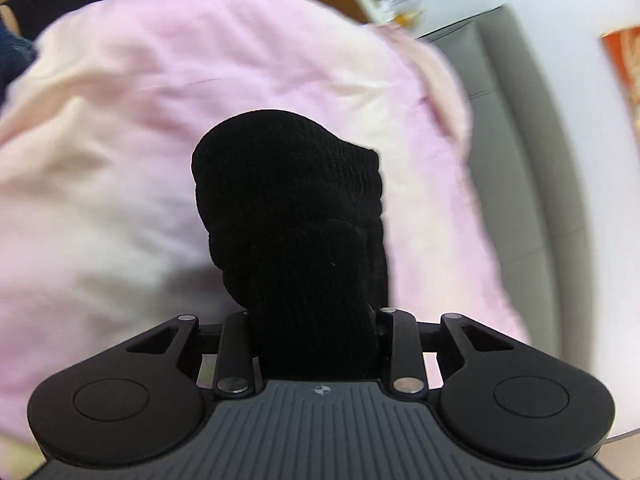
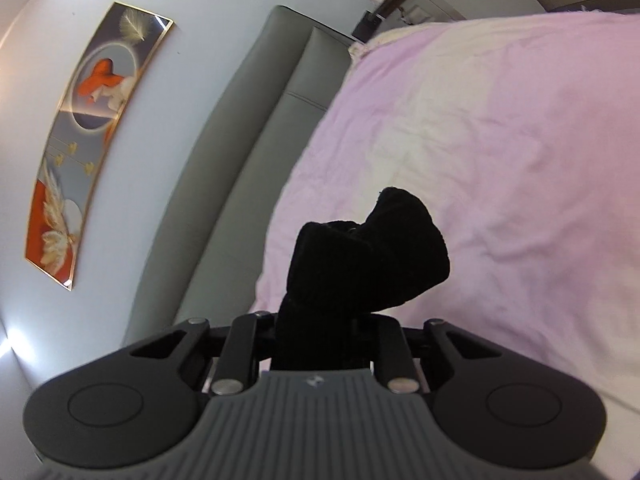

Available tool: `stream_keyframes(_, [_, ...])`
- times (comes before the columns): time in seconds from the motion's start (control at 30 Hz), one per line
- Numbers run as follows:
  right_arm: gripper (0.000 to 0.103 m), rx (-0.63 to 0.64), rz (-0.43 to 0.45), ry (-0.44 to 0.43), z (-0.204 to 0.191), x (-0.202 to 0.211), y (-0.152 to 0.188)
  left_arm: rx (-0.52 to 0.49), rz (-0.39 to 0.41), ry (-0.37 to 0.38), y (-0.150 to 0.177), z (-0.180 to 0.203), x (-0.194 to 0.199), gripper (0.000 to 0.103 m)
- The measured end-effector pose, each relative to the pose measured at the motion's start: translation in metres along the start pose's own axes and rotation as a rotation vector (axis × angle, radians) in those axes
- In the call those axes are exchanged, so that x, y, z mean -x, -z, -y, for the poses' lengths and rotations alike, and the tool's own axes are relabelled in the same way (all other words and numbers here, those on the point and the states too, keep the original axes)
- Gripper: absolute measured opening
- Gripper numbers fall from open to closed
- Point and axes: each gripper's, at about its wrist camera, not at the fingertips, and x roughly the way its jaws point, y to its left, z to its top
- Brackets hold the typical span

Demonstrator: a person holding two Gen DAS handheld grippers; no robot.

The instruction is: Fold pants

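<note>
While a pink bed (image 2: pixel 500 128) and grey headboard (image 2: pixel 256 128) fill the room, both hand-held grippers, left (image 1: pixel 316 320) and right (image 2: pixel 320 320), clamp bunched black pants (image 1: pixel 292 208).

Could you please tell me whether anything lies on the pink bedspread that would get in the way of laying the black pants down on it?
Nothing visible does. Both grippers are already shut on bunches of the black pants, and the pink bedspread beyond them shows only wrinkles in both wrist views. The ground directly beneath the grippers is hidden.
</note>
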Motion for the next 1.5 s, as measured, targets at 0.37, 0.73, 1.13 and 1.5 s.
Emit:
stream_keyframes(0.37, [0.051, 0.063, 0.007, 0.389, 0.061, 0.022, 0.038, -0.075, -0.023, -0.083, 0.011, -0.019, 0.015, 0.061])
stream_keyframes(0.73, [0.061, 0.534, 0.089, 0.371, 0.022, 0.025, 0.03, -0.299, 0.11, -0.147, 0.033, 0.002, 0.085, 0.08])
stream_keyframes(1.13, [0.043, 0.554, -0.158, 0.243, 0.038, -0.002, 0.025, -0.286, 0.051, -0.105, 0.055, -0.003, 0.078, 0.081])
stream_keyframes(1.5, [0.011, 0.65, -0.355, 0.25, 0.041, -0.053, 0.012, -0.279, 0.059, -0.129, 0.058, -0.005, 0.08, 0.081])
